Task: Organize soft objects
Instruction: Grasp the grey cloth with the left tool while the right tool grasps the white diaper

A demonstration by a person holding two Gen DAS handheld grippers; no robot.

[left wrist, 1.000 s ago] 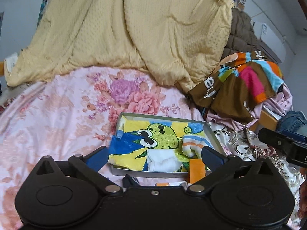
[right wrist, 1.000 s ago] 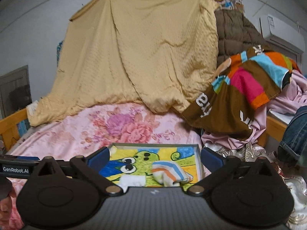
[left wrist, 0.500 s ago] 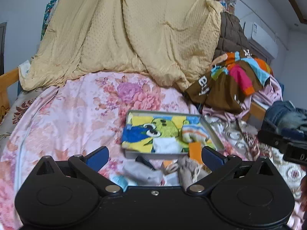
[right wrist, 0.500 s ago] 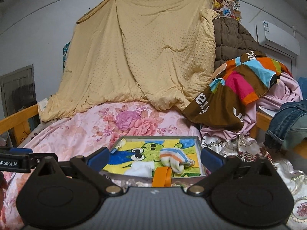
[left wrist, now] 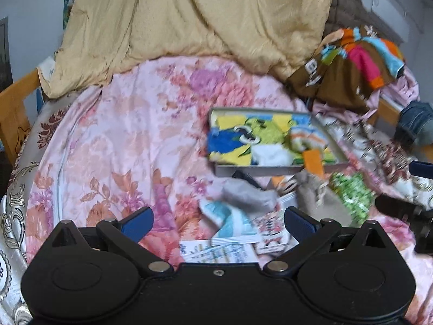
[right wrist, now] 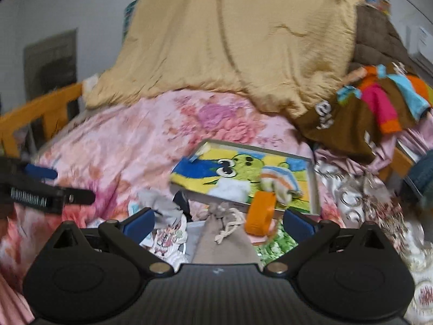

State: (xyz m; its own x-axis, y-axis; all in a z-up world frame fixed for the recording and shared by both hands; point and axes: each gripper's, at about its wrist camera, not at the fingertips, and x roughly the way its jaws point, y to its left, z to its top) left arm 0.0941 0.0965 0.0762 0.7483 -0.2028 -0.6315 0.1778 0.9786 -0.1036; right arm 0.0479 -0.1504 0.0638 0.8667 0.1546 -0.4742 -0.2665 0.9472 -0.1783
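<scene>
A shallow tray (left wrist: 281,169) (right wrist: 315,187) with a cartoon frog print lies on the floral bedspread. In it lie a white folded cloth (left wrist: 270,155) (right wrist: 232,188) and a striped sock (left wrist: 308,139) (right wrist: 280,181). In front of the tray is a heap: a grey cloth (left wrist: 246,195) (right wrist: 162,205), a beige drawstring pouch (left wrist: 322,197) (right wrist: 224,241), a green patterned piece (left wrist: 351,192), an orange item (right wrist: 259,214) and printed packets (left wrist: 235,224). My left gripper (left wrist: 216,220) is open above the heap's left side. My right gripper (right wrist: 217,220) is open over the pouch.
A yellow quilt (left wrist: 189,19) hangs behind the bed. Colourful clothes (left wrist: 357,62) and jeans (left wrist: 416,124) pile at the right. A wooden bed rail (right wrist: 38,111) runs along the left. The pink floral bedspread (left wrist: 121,140) stretches left of the tray.
Both grippers have drawn back and tilted down, so the heap in front of the tray has come into view. The views are blurred from motion. Both stay open.
</scene>
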